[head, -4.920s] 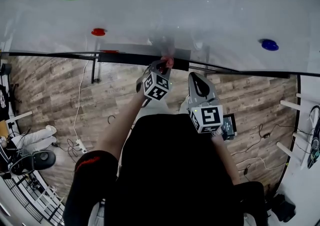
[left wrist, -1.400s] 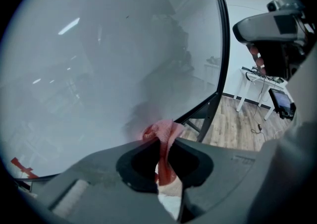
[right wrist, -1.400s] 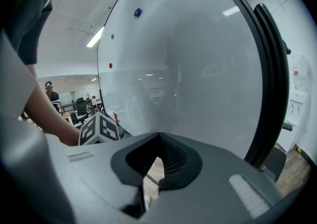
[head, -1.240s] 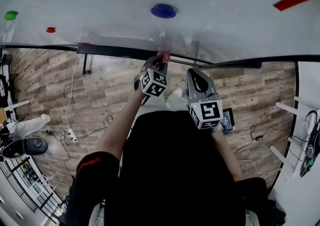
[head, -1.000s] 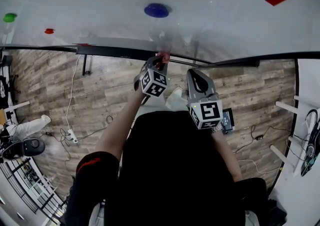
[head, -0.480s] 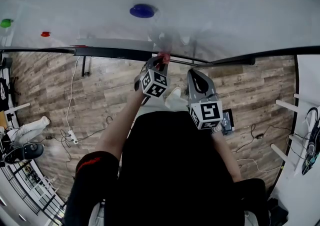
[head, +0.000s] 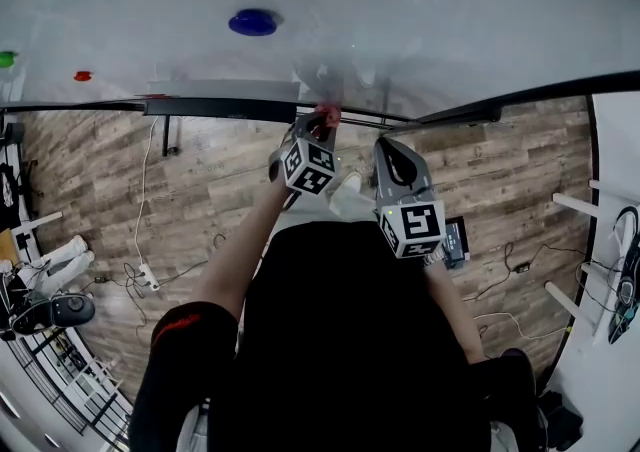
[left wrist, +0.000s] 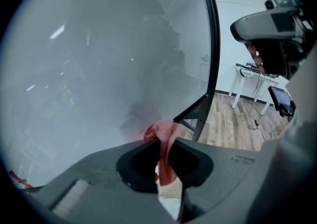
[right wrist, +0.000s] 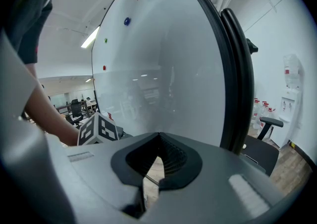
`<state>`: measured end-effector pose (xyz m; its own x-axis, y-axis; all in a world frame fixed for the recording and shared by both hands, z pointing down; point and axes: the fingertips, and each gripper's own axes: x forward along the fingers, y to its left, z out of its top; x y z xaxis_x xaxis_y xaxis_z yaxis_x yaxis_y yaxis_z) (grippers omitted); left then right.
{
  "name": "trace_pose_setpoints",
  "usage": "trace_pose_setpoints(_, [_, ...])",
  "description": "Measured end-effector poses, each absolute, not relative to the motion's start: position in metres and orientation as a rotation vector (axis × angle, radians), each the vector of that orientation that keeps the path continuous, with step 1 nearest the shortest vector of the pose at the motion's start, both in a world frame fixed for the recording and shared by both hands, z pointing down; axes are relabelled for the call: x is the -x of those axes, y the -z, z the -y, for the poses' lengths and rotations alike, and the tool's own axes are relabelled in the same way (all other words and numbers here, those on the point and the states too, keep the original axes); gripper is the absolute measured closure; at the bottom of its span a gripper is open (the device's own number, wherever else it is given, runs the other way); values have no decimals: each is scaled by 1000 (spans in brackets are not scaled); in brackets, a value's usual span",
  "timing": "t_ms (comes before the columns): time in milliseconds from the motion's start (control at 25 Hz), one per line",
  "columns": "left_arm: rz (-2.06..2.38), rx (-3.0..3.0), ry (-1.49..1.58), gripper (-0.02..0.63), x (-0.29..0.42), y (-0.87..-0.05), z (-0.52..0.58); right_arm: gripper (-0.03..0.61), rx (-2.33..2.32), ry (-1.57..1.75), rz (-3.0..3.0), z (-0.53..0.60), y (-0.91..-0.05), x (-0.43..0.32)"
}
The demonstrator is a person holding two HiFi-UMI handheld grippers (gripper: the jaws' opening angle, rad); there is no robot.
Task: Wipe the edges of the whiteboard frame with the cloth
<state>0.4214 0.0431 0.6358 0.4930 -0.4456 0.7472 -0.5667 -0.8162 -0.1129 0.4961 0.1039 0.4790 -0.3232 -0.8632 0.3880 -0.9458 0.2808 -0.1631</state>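
The red cloth [left wrist: 159,132] sat pinched in my left hand-held gripper [left wrist: 166,142], against the board just beside its black whiteboard frame [left wrist: 214,59]. My right hand-held gripper [right wrist: 157,136] hung near, jaws together and empty. Little cloth poked out past the jaws, so I judged one of them might scrape the frame.

The bunched red cloth [head: 327,116] presses against the lower edge of the black whiteboard frame [head: 220,109].

The left hand-held gripper [head: 320,122], clamped on the red cloth [head: 327,115], has travelled rightward along the black lower whiteboard frame [head: 220,109]. The blue round magnet [head: 253,22] now lies to its left, and the green round magnet [head: 5,59] sits at the view's edge.
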Motion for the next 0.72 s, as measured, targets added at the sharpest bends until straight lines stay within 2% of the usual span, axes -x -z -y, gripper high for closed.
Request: trace_pose_setpoints(720, [800,-2631,-1247,566,-455,-635,-56,577,-1742,-558,2292,-116,-479,-522])
